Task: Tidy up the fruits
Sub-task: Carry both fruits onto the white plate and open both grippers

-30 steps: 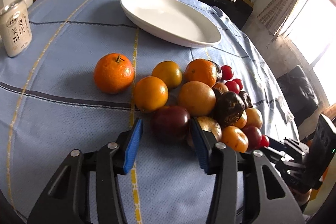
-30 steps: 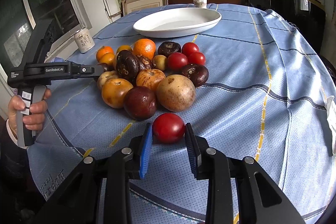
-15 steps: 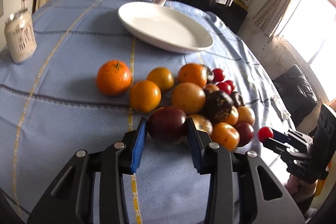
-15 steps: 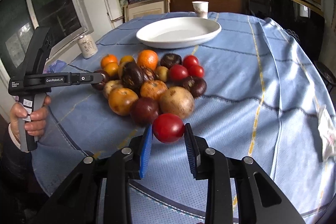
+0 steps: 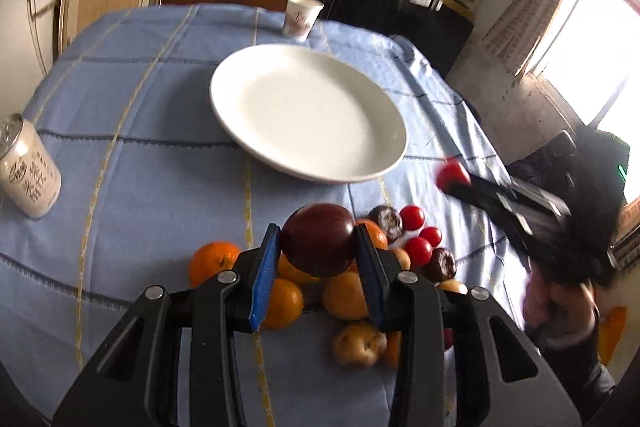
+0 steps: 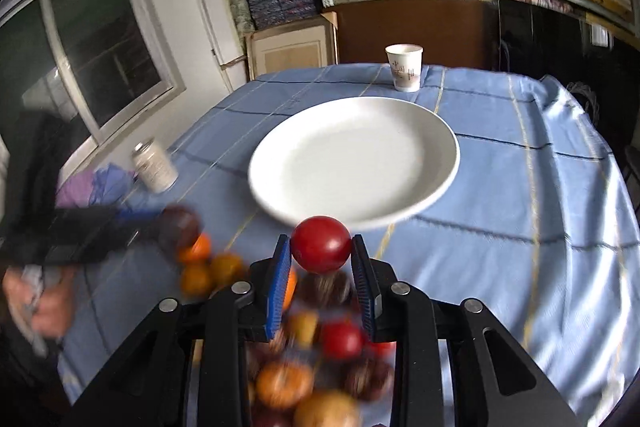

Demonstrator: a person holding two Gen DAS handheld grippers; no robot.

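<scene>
Left wrist view: our left gripper is clamped on a dark red plum, both blue pads pressed to its sides, held above the fruit pile and short of the white plate. Only this view shows the window on the right side of the room and our right hand wrapped round its gripper handle.

Right wrist view: our right gripper is closed on a red tomato, held over the near rim of the plate. The pile lies below and behind the pads, too blurred to count. Only this view shows a crumpled purple cloth beside the can, a window on the left wall, and our left hand, blurred.

Cross-checks: the left view catches the right gripper with the tomato at its tip, just off the plate's right edge. The right view catches the left gripper with the plum, well left of the plate.

Counts:
- plate: one, nothing on it
- paper cup: one, beyond the plate
- can: one, at the left of the blue tablecloth
- fruit held: two, one per gripper
- small red tomatoes on the cloth, left view: three
- remaining pile: oranges and dark fruits, partly hidden by the grippers, count uncertain
</scene>
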